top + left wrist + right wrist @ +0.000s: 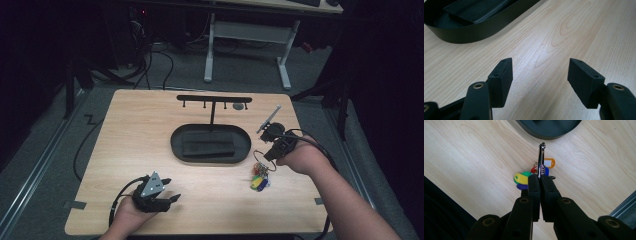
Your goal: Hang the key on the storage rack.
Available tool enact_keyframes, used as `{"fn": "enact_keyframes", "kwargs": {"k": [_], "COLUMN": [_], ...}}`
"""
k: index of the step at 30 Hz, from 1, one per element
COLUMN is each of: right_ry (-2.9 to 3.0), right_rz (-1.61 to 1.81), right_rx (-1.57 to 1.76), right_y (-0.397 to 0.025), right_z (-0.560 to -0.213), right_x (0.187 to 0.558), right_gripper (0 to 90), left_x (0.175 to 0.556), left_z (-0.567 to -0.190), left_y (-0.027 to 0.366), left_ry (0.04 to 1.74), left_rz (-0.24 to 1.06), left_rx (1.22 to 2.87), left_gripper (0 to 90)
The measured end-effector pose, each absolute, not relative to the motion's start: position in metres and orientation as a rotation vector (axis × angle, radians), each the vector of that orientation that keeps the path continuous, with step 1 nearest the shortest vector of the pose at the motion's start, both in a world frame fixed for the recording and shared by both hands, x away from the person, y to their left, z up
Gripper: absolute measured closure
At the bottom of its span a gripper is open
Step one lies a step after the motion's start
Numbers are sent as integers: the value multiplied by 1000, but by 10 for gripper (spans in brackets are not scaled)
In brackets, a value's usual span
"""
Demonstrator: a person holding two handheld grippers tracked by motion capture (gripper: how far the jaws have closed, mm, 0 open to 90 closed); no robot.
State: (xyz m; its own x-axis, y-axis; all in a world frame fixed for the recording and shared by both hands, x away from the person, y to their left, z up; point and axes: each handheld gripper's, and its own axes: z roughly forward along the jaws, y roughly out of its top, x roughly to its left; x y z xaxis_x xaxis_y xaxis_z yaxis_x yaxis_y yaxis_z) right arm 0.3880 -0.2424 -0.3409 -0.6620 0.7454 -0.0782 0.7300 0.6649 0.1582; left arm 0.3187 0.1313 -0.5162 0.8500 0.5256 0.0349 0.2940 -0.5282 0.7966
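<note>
A metal key ring [541, 157] with several coloured plastic tags [522, 179] hangs from my right gripper [540, 177], which is shut on the ring's lower edge. In the high view the ring [259, 158] and tags [259, 182] dangle just above the table, right of the black oval tray [177, 145], with the right gripper [270, 154] above them. My left gripper [171, 189] rests near the table's front edge, open, with nothing between its fingers [501, 78]. Behind the tray stands a black T-shaped hook rack [214, 99].
A black folded pad [207, 143] lies inside the tray [474, 31]. The wooden table [135, 130] has bare room on its left half and between the grippers. A desk frame [247, 40] and cables lie on the floor beyond the far edge.
</note>
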Motion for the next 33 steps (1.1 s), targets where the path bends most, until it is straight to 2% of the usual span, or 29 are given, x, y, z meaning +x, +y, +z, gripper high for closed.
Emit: {"fn": "enact_keyframes", "kwargs": {"k": [13, 21, 25, 33], "right_ry": [2705, 2667, 2660, 2648], "right_rz": [204, 229, 235, 240], "right_rx": [1179, 1192, 1182, 1164], "right_y": [-241, -239, -237, -227], "right_z": [-312, -297, -291, -285], "right_x": [392, 406, 416, 442], "right_gripper": [878, 879, 879, 879], "left_x": [320, 322, 318, 309], "left_z": [-516, -516, -514, -517], "left_y": [135, 137, 139, 159], "left_ry": [607, 616, 610, 698], "left_rz": [354, 355, 426, 402], "left_rx": [2161, 2159, 2147, 2172], "left_gripper": [372, 372, 375, 357]}}
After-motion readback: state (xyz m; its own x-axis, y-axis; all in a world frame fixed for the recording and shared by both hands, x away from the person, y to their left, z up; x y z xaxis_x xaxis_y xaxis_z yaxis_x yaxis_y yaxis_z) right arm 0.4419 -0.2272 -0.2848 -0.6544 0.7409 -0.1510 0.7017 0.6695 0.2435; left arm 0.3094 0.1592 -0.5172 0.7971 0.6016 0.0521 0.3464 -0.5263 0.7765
